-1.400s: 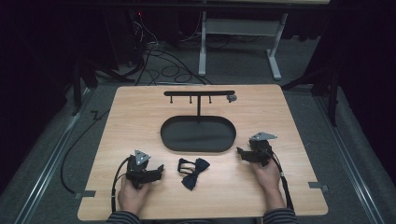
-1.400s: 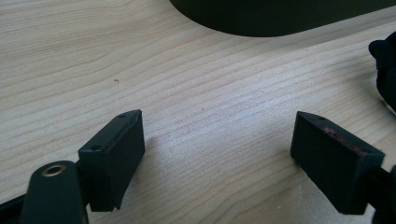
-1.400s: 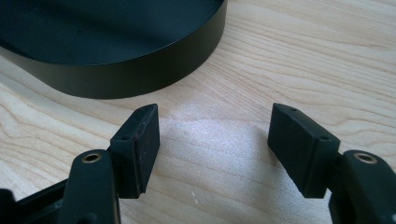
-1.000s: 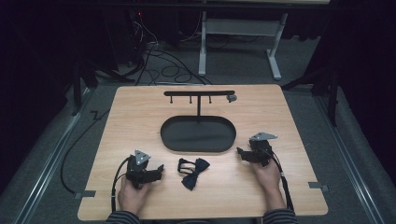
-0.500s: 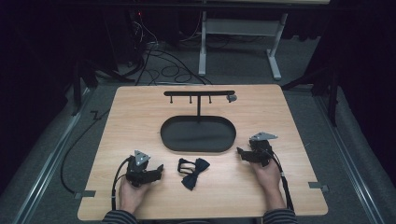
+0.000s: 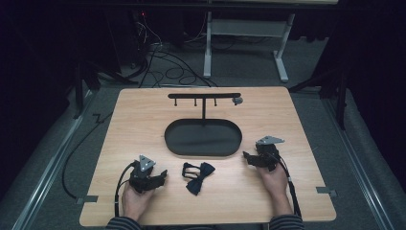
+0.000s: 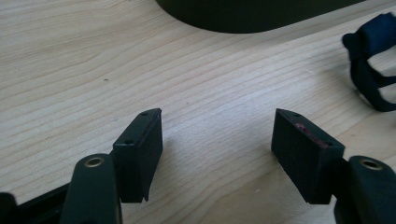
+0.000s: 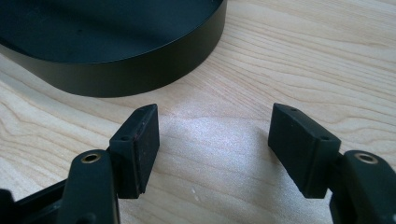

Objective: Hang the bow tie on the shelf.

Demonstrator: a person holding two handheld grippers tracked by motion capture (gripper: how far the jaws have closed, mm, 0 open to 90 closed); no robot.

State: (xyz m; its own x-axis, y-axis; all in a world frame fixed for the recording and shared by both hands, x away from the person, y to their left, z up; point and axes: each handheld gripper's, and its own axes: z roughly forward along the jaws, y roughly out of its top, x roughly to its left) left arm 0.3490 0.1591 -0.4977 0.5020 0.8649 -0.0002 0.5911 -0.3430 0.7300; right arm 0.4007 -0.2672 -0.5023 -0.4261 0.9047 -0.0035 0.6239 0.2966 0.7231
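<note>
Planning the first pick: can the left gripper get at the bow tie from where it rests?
Probably yes. The left gripper is open, and bare table lies between it and the bow tie just to its right.

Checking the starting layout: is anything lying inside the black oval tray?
The black oval tray looks bare inside in the high view, apart from the hanger stand's post rising at its far edge. The bow tie lies outside it on the table. The tray's dark floor could hide small items.

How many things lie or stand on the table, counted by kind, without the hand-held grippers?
Bow tie: 1
Stand with oval tray base and hook bar: 1
Total: 2
</note>
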